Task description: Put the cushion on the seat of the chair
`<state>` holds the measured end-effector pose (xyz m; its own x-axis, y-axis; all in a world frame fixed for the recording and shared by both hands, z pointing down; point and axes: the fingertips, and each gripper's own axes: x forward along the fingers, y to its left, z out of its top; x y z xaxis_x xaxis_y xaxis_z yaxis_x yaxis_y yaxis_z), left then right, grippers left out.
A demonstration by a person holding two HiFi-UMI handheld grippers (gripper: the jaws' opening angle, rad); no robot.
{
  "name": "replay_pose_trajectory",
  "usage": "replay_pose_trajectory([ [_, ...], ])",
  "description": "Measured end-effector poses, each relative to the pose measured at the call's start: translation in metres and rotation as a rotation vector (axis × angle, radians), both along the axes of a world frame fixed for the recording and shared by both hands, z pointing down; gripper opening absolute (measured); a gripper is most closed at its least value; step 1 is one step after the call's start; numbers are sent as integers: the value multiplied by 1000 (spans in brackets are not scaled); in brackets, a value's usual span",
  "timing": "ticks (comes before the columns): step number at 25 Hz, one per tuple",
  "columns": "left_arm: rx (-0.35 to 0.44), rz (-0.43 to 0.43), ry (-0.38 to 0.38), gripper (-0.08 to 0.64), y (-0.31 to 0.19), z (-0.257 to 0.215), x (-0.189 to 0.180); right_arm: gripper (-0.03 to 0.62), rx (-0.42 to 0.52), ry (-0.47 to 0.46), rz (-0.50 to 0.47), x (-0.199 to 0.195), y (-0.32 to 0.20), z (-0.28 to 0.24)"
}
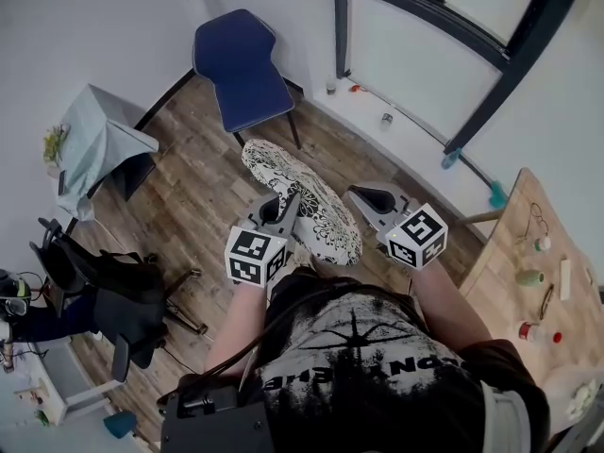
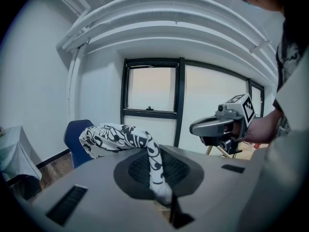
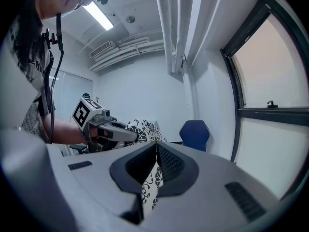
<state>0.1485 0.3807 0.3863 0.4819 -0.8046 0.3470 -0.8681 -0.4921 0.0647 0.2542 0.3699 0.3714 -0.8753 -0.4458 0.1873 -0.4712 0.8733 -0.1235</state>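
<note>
Wooden floor [image 1: 189, 206] ahead: chair [image 1: 241, 64] stands beyond your cushion [image 1: 304, 196] (long axis toward it); left tongs [image 1: 288, 206] and right tongs [image 1: 357, 194] both pinch it.

The wood-plank floor [image 1: 189, 196] is occupied by a blue chair [image 1: 241, 69] set close to the wall corner. A cloth-draped side table [image 1: 99, 144] stands at the left, and a black office chair [image 1: 113, 300] is at the lower left. Two small containers [image 1: 386, 119] are stood along the wall's foot. On the wooden table [image 1: 505, 262] at the right, small spools [image 1: 529, 277] are laid apart.
</note>
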Motion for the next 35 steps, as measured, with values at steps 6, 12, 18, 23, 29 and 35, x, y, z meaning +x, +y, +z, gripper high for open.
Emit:
replay_pose_trajectory([
  [6, -9, 2, 3, 28, -29, 4, -19, 17, -25, -15, 23, -17, -32, 3],
  [12, -13, 14, 8, 28, -70, 3, -45, 18, -31, -14, 33, -43, -67, 2],
  [18, -19, 51, 14, 28, -112, 5, -68, 17, -34, -13, 64, -68, -104, 3],
  [23, -26, 82, 16, 28, -145, 8, -90, 17, -43, -22, 85, -93, -134, 6],
  [29, -29, 111, 16, 28, -179, 11, -128, 18, -39, -21, 99, -136, -167, 7],
  [35, -24, 113, 30, 28, -203, 18, -160, 17, -34, -17, 103, -172, -191, 13],
])
